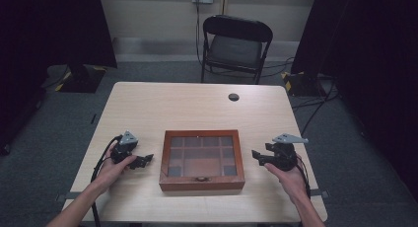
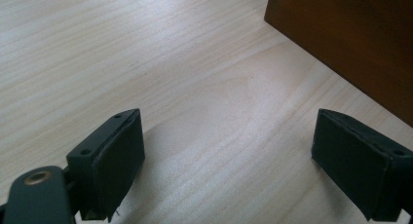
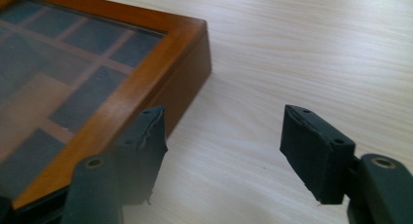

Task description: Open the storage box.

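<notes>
Wooden box (image 1: 202,160) sits shut at frame centre, untouched; left gripper (image 1: 146,160) and right gripper (image 1: 256,155) flank it, both released, empty.

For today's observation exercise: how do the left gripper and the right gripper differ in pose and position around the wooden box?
The left gripper sits left of the wooden box; the right gripper sits to its right. The left gripper looks along bare table beside the box's side; the right gripper looks down over the box's glass lid corner. Both are open, hold nothing, and point inward at the box.
</notes>
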Motion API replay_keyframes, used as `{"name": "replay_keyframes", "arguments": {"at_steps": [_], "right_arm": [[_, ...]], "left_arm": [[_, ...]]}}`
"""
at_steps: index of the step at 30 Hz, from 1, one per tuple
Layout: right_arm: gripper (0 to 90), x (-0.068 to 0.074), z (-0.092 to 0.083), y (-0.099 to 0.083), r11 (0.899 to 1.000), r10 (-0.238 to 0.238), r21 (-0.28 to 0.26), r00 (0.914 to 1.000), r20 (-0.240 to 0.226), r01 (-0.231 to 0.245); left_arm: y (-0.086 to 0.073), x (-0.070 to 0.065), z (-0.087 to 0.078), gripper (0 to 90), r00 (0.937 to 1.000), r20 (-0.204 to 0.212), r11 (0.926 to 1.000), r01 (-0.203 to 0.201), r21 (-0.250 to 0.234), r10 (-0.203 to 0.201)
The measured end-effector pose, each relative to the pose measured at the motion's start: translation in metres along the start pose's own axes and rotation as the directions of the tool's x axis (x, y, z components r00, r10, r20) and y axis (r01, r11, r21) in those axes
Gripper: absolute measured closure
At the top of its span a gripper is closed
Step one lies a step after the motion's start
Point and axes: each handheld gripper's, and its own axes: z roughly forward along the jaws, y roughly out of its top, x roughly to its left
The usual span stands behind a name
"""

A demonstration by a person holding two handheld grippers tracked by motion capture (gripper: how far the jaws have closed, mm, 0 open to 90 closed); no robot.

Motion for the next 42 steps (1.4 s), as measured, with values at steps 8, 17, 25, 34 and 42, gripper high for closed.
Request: {"name": "replay_keyframes", "arguments": {"at_steps": [8,17,25,34,42], "right_arm": [[41.9,0.009,-0.006,0.008,1.0,0.011,0.005,0.9947,-0.102,-0.011],[47.9,0.025,-0.01,0.015,1.0,-0.027,-0.004,0.9827,-0.183,0.027],[55.6,0.042,-0.011,0.024,0.999,-0.053,-0.003,0.9691,-0.241,0.054],[65.0,0.075,-0.003,0.038,0.991,-0.129,-0.007,0.9267,-0.353,0.135],[70.7,0.106,0.015,0.052,0.974,-0.2,0.002,0.863,-0.464,0.227]], "left_arm": [[0.0,0.0,0.0,11.3,1.0,0.0,1.0,0.001,0.0,-0.001],[0.001,0.001,0.001,9.8,1.0,0.002,1.0,0.0,0.006,0.0],[0.001,0.001,0.001,9.7,1.0,0.002,1.0,-0.001,0.007,0.001],[0.001,0.001,0.001,9.8,1.0,0.002,1.0,-0.001,0.007,0.001],[0.001,0.001,0.001,9.8,1.0,0.002,1.0,-0.001,0.007,0.001]]}}
